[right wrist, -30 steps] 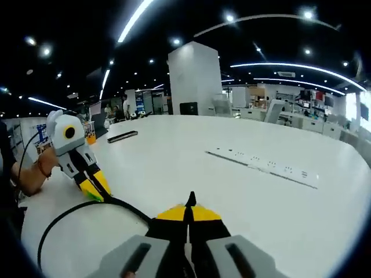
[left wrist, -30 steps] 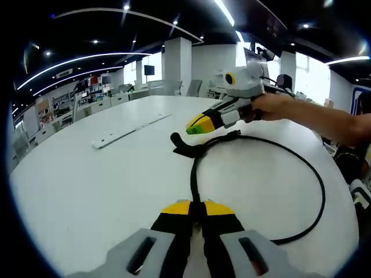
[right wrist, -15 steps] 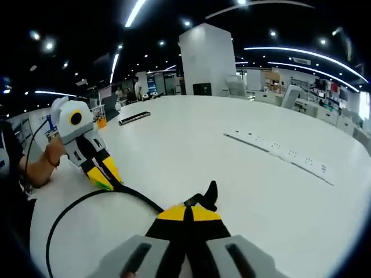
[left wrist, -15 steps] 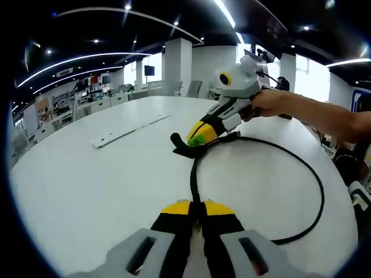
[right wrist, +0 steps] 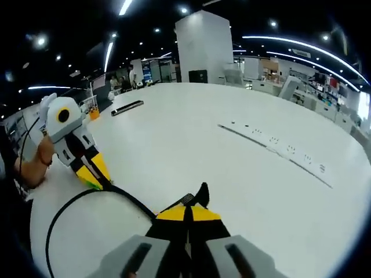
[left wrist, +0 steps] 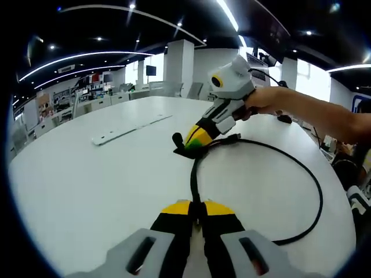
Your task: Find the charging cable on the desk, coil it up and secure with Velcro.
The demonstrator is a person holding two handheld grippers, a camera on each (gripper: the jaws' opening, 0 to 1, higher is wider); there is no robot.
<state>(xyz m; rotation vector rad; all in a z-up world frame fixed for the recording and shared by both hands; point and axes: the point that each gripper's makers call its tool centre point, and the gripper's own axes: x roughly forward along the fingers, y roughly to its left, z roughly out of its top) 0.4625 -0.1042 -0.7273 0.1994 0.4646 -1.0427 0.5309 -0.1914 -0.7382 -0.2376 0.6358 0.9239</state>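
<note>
A black charging cable lies in a wide loop on the white table. My left gripper is shut on it where it runs up between the yellow tips. A hand holds my right gripper tipped nose-down at the far end, shut on the cable beside its black Velcro strap. In the right gripper view, that gripper pinches the cable, and the strap pokes up past the tips. The left gripper sits at the left on the cable.
A long white power strip lies flat on the table beyond the loop, seen also as the strip at right. A dark bar rests far back. A person's arm reaches in from the right.
The right gripper has tilted steeper, nose down, and shifted slightly left at the strap end, which now sticks up more in front of its jaws. The left gripper has stayed put.
</note>
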